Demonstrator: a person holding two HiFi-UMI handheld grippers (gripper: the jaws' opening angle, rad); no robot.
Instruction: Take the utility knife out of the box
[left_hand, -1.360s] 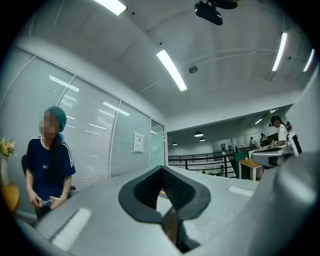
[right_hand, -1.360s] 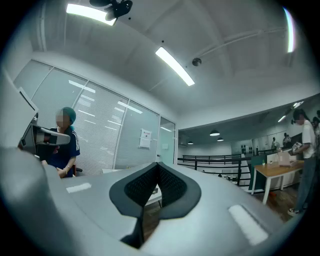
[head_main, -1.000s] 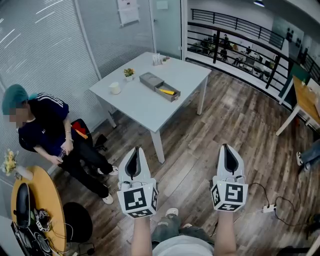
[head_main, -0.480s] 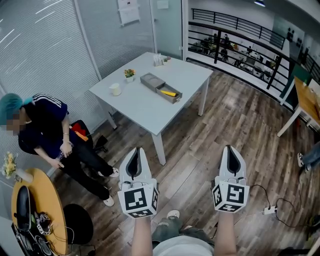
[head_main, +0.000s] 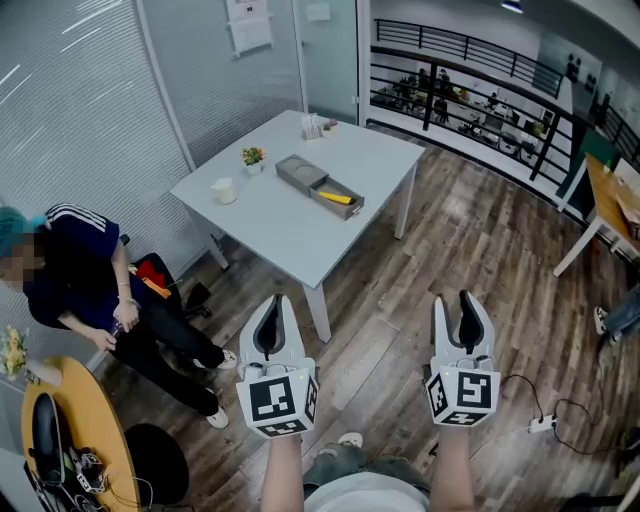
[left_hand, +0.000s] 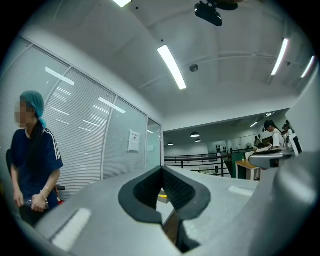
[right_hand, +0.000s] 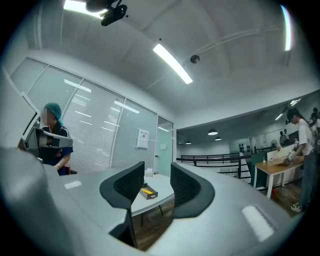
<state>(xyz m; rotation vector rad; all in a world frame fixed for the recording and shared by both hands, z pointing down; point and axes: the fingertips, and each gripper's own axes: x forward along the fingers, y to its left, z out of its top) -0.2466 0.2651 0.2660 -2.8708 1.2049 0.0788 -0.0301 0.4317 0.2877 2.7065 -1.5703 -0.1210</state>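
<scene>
I'm holding both grippers level over the wood floor (head_main: 450, 240), well short of the white table (head_main: 300, 250). Left gripper (head_main: 272, 303): jaws pressed together, nothing between them. Right gripper (head_main: 452, 300): its jaws have just been opening and now stand apart with only air in the gap; through that gap I can see the table. The utility knife (head_main: 336, 197), yellow, lies inside the open grey box (head_main: 298, 166) on the tabletop, well apart from both grippers. A person (head_main: 75, 290) sits to the left of the table.
</scene>
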